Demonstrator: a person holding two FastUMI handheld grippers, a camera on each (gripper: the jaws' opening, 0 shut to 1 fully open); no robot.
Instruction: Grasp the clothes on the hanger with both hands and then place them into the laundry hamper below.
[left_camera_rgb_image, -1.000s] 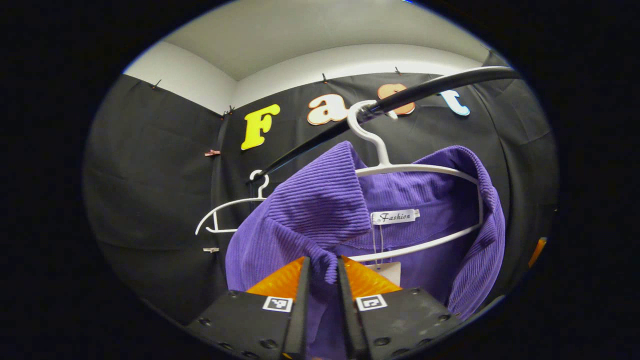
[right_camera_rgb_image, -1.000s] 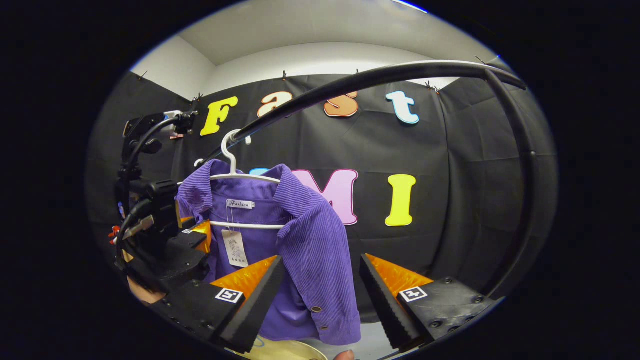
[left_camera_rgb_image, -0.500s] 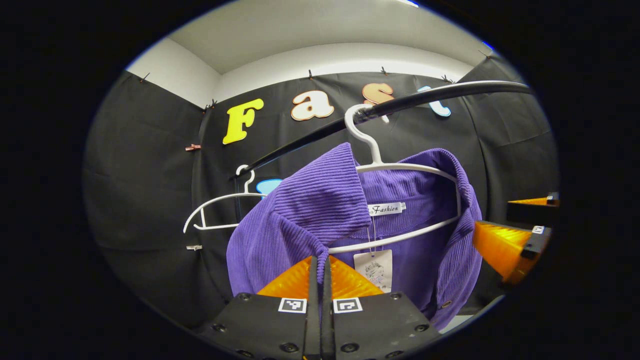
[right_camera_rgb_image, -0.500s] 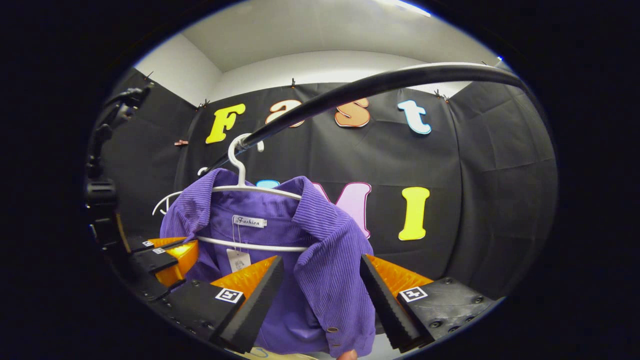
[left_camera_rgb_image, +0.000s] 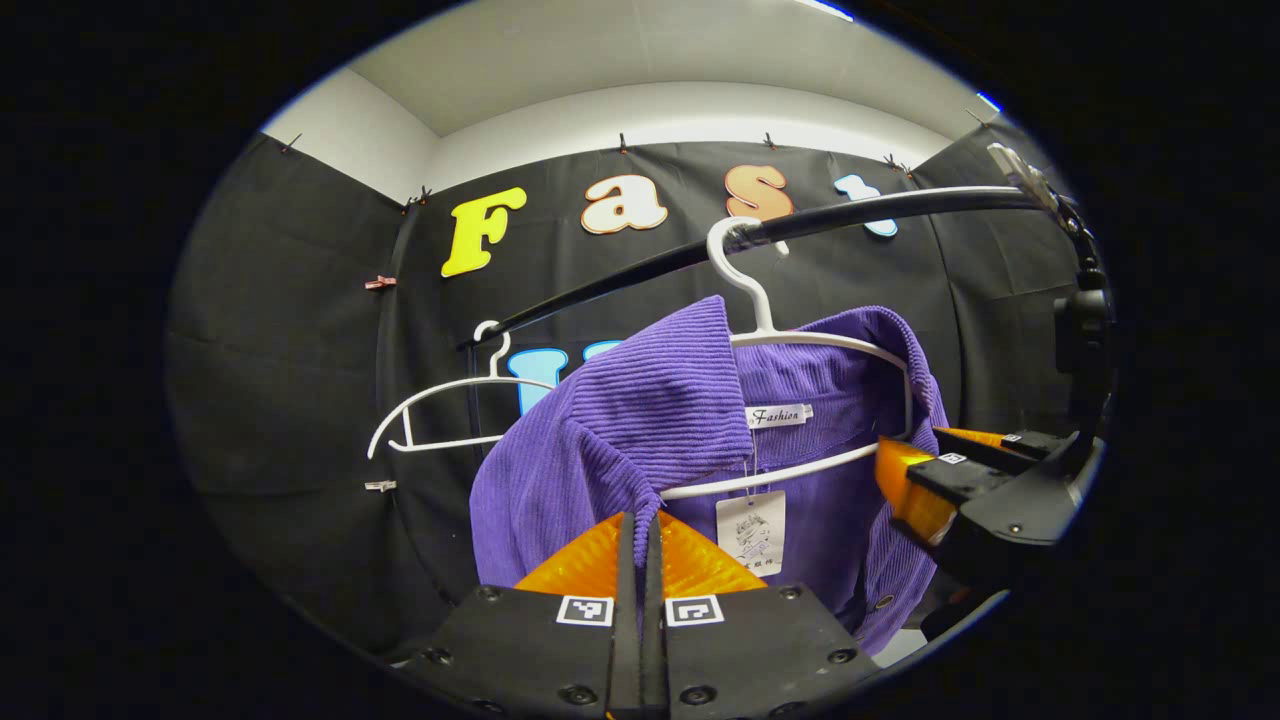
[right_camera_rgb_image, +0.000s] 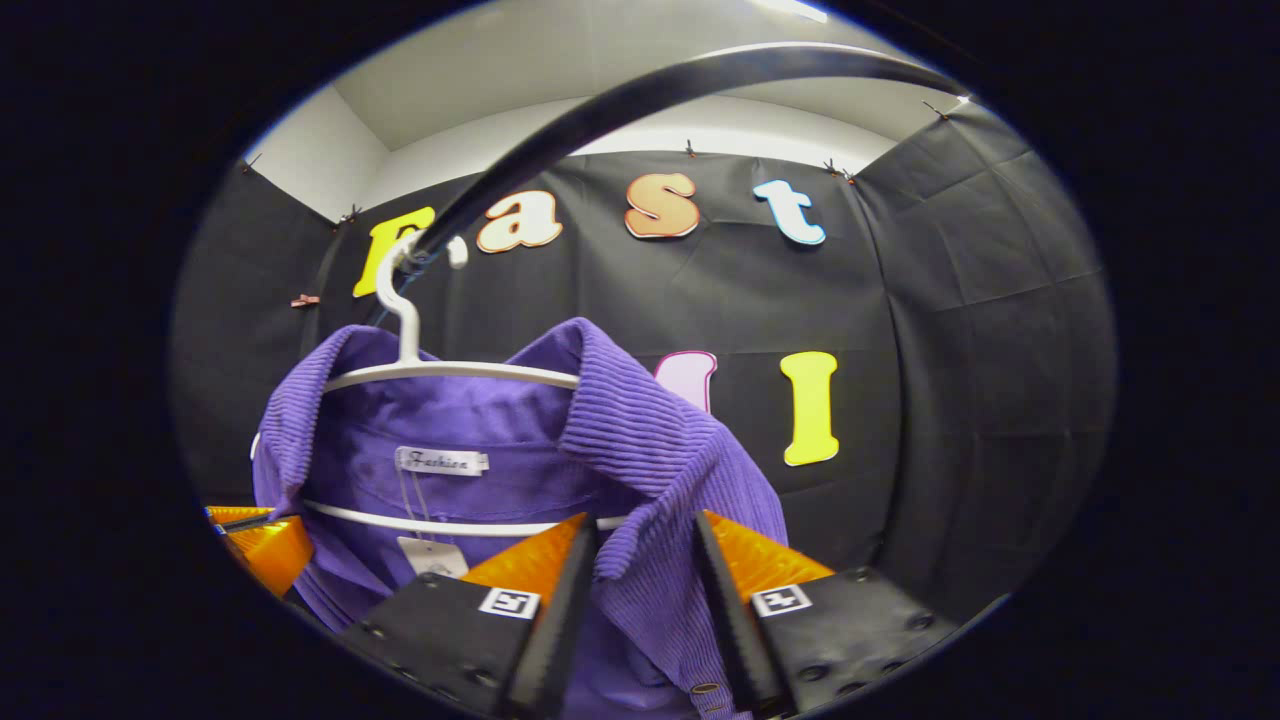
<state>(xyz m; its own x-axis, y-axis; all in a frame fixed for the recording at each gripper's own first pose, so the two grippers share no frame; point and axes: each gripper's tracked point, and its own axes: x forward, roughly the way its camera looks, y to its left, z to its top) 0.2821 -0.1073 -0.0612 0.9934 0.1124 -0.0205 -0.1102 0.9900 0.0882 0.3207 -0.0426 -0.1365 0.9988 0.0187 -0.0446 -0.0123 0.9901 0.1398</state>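
Since a second ago my left gripper (left_camera_rgb_image: 640, 530) has pinched closed on the front edge of the purple shirt (left_camera_rgb_image: 640, 420), just under the collar. My right gripper (right_camera_rgb_image: 630, 560) has moved in and now straddles the other front edge, jaws narrowed but, as far as I can tell, not yet pressing. The shirt still hangs on the white hanger (left_camera_rgb_image: 800, 345), hooked over the black rail (left_camera_rgb_image: 880, 205).

To do this well, I'd close the right on a thick fold, then lift both shoulders up and off the hanger ends together, not pull straight down.

In the way: the hanger's lower bar and the paper tag (left_camera_rgb_image: 750, 530). An empty hanger (left_camera_rgb_image: 440, 415) hangs nearby on the rail.
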